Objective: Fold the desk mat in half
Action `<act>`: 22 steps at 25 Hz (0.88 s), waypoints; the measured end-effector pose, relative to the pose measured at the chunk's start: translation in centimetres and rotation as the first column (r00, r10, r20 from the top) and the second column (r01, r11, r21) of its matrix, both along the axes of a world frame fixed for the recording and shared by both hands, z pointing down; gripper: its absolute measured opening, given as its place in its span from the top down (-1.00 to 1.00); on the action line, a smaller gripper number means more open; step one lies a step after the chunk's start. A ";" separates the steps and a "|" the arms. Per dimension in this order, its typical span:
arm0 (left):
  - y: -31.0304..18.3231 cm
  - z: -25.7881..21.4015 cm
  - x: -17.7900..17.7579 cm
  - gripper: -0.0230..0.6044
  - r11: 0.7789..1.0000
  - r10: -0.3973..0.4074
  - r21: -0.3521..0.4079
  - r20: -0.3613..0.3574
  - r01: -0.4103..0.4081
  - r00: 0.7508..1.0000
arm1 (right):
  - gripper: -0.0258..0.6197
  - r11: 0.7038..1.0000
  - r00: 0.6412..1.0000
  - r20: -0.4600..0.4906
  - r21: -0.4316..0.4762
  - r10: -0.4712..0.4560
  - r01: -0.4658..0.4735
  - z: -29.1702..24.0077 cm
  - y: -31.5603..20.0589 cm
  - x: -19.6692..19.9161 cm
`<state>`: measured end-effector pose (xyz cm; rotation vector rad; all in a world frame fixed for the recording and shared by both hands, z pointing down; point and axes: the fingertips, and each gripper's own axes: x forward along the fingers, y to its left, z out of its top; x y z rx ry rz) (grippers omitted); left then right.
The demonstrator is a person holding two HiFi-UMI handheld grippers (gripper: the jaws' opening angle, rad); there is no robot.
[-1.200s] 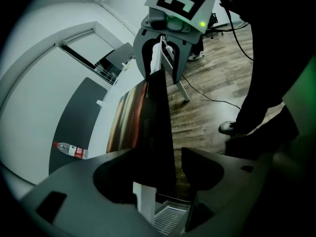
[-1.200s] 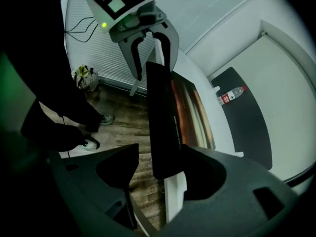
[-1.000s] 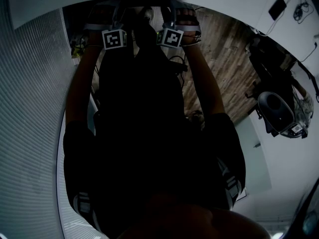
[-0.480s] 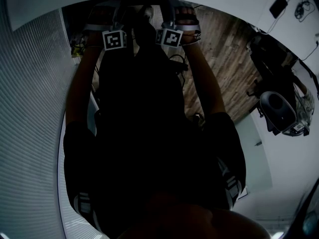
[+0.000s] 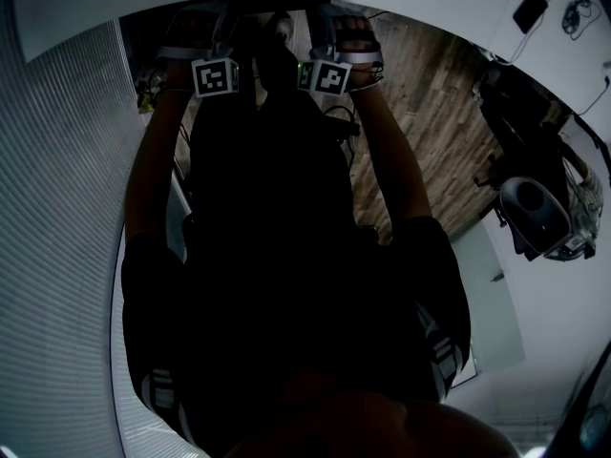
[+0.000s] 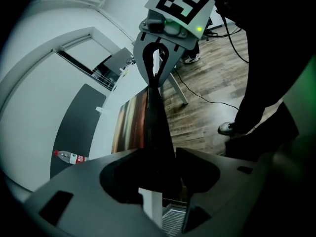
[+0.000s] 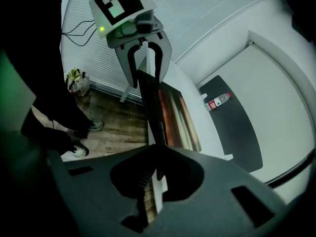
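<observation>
Shows mat (image 6: 154, 117) lifted by one long edge above the near side of table (image 6: 106, 132), dark back toward floor (image 6: 207, 83), brown printed face sloping down toward the table top. Shows right gripper (image 6: 155, 80) at one end of that raised edge, jaws just closing and pinched nearly together on it. Shows left gripper (image 7: 145, 78) at the other end, jaws just closing too but set wider, with the mat filling the gap between them and clamped there. Note edge stretched straight from one gripper to the other. Farther in on the table: dark pad (image 6: 79, 127) lying flat, just apart from the mat, with bottle (image 6: 69, 156) on its side at the pad's border. Off the table's near side: shoe (image 6: 227, 128) on the floor. From head view, only both marker cubes side by side at arms' end above the table side; mat lost in shadow.
</observation>
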<state>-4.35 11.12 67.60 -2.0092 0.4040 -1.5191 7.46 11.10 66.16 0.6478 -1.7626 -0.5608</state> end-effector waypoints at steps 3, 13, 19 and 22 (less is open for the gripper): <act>0.5 -0.7 0.2 0.43 1.000 -0.003 -0.019 -0.028 0.003 1.000 | 0.88 1.000 1.000 0.019 -0.015 -0.005 0.005 -0.5 0.1 -0.1; 1.5 -4.1 0.3 0.88 0.988 0.019 -0.150 -0.067 -0.029 0.998 | 0.89 0.984 0.994 0.103 -0.179 0.036 -0.017 -3.5 0.9 0.1; 2.1 -5.9 1.6 0.88 0.939 0.084 -0.327 -0.065 -0.101 0.994 | 0.89 0.941 0.982 0.165 -0.336 0.089 -0.029 -6.1 0.9 1.3; 2.6 -7.0 1.8 0.88 0.894 0.081 -0.436 -0.075 -0.106 0.994 | 0.89 0.910 0.984 0.160 -0.415 0.079 -0.006 -7.8 0.9 1.6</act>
